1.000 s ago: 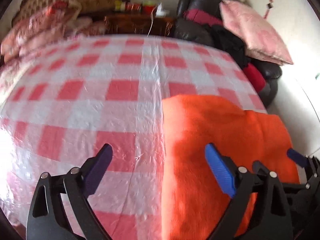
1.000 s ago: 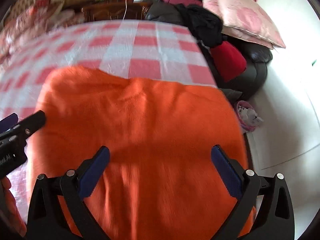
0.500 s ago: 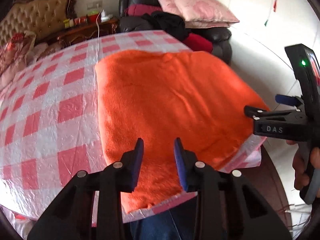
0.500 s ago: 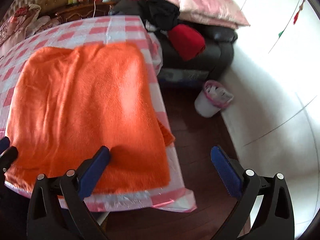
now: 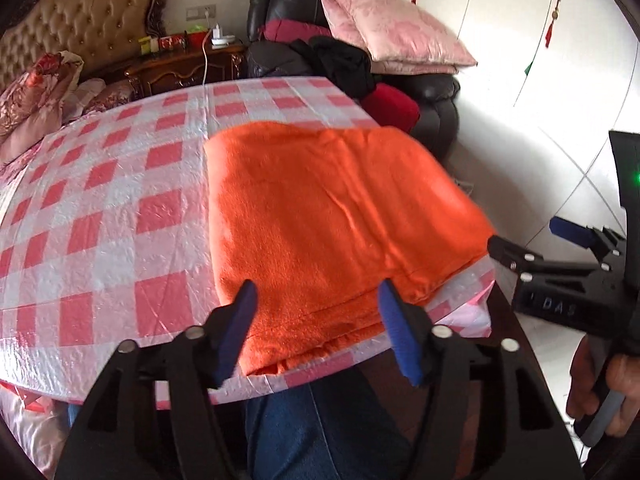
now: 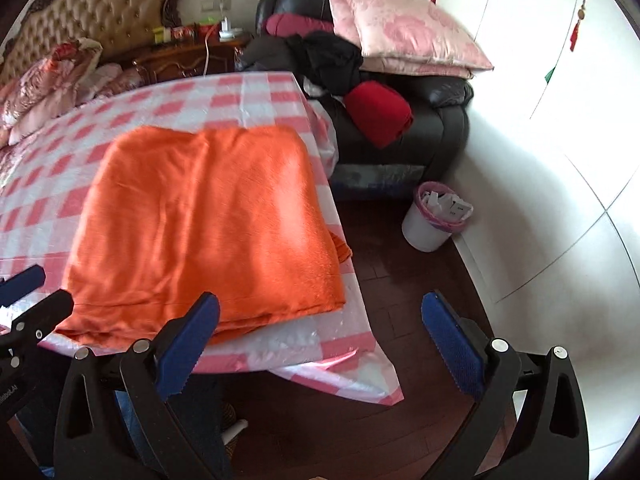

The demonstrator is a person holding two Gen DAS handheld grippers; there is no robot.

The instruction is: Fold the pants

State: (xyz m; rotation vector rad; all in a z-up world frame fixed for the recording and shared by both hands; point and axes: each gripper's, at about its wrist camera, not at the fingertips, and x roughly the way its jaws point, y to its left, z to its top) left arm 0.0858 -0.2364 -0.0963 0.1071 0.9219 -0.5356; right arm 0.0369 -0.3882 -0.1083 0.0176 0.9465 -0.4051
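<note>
The orange pants lie folded in a flat rectangle at the near right corner of the checkered table; they also show in the right wrist view. My left gripper is open and empty, hovering above the pants' near edge. My right gripper is open and empty, held back from the table's corner over the floor. The right gripper also shows at the right of the left wrist view.
A black sofa with pink pillows and dark clothes stands behind the table. A white bin sits on the dark floor by the white wall. A bed headboard and nightstand are at the back.
Both grippers have pulled back from the pants toward the table's near edge. The left gripper narrowed half a second ago and has opened again. The pants lie still.
</note>
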